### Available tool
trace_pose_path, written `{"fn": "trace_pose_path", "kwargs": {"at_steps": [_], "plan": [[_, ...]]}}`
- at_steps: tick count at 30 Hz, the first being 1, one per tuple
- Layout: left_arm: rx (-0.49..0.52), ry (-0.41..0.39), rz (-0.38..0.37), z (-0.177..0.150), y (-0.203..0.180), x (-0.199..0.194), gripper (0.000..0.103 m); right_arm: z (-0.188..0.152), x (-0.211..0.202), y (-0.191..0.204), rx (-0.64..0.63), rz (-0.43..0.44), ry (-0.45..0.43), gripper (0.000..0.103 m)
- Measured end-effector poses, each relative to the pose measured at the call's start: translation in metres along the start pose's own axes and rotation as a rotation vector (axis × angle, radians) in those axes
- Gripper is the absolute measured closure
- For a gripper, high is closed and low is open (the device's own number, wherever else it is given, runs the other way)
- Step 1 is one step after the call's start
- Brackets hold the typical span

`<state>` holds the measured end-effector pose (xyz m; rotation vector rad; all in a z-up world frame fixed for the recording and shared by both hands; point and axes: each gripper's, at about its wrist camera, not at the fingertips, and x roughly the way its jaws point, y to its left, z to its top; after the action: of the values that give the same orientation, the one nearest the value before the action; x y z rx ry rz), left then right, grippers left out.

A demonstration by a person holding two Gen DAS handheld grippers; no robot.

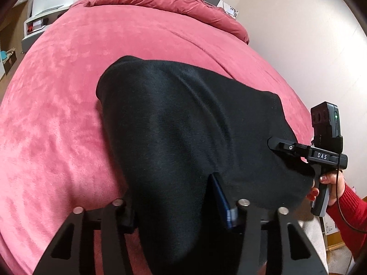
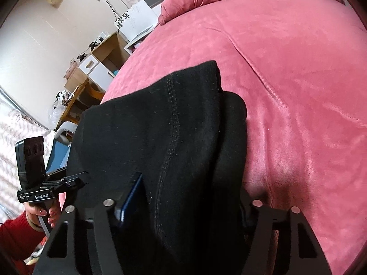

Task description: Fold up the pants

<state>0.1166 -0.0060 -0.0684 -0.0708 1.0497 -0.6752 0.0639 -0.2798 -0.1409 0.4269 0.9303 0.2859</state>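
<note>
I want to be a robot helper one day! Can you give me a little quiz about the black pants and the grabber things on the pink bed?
1. True or false: the black pants lie on a pink bed cover.
2. Which gripper grasps the pants? A) only the left gripper B) only the right gripper C) both
3. Fill in: the sleeve of the person holding the grippers is ____.

Key: 1 true; 2 C, each wrist view shows cloth between the jaws; 3 red.
</note>
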Motion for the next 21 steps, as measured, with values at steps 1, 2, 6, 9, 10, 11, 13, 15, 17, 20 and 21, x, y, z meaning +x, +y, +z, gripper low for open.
{"fn": "trace_pose_path", "kwargs": {"at_steps": [1, 2, 6, 9, 10, 11, 13, 15, 17, 20, 21], "plan": [[0.002, -0.004, 0.004, 0.000, -0.001, -0.002, 0.058, 0.001, -0.003, 0.004, -0.006, 0.002, -0.012, 0.042], [0.005, -0.008, 0.008, 0.001, -0.002, -0.004, 0.060, 0.002, -0.006, 0.005, -0.010, 0.005, -0.019, 0.043], [0.033, -0.023, 0.017, 0.007, -0.006, -0.014, 0.064, 0.009, -0.017, 0.017, -0.043, 0.015, -0.053, 0.049], [0.061, -0.052, 0.041, 0.018, -0.007, -0.019, 0.066, 0.021, -0.021, 0.025, -0.060, 0.023, -0.079, 0.051], [0.065, -0.067, 0.048, 0.025, -0.006, -0.021, 0.066, 0.028, -0.022, 0.027, -0.059, 0.033, -0.098, 0.051], [0.062, -0.081, 0.050, 0.032, -0.003, -0.022, 0.066, 0.034, -0.023, 0.028, -0.057, 0.040, -0.113, 0.051], [0.042, -0.104, 0.047, 0.048, 0.005, -0.025, 0.066, 0.050, -0.021, 0.032, -0.062, 0.047, -0.144, 0.051], [0.028, -0.128, 0.047, 0.066, 0.013, -0.026, 0.066, 0.067, -0.017, 0.035, -0.072, 0.048, -0.163, 0.051], [0.031, -0.151, 0.056, 0.084, 0.022, -0.026, 0.066, 0.087, -0.010, 0.037, -0.079, 0.052, -0.182, 0.051], [0.040, -0.175, 0.076, 0.114, 0.036, -0.022, 0.066, 0.114, 0.002, 0.039, -0.084, 0.055, -0.199, 0.051], [0.043, -0.180, 0.082, 0.119, 0.039, -0.020, 0.066, 0.126, 0.008, 0.038, -0.085, 0.053, -0.205, 0.051]]}}
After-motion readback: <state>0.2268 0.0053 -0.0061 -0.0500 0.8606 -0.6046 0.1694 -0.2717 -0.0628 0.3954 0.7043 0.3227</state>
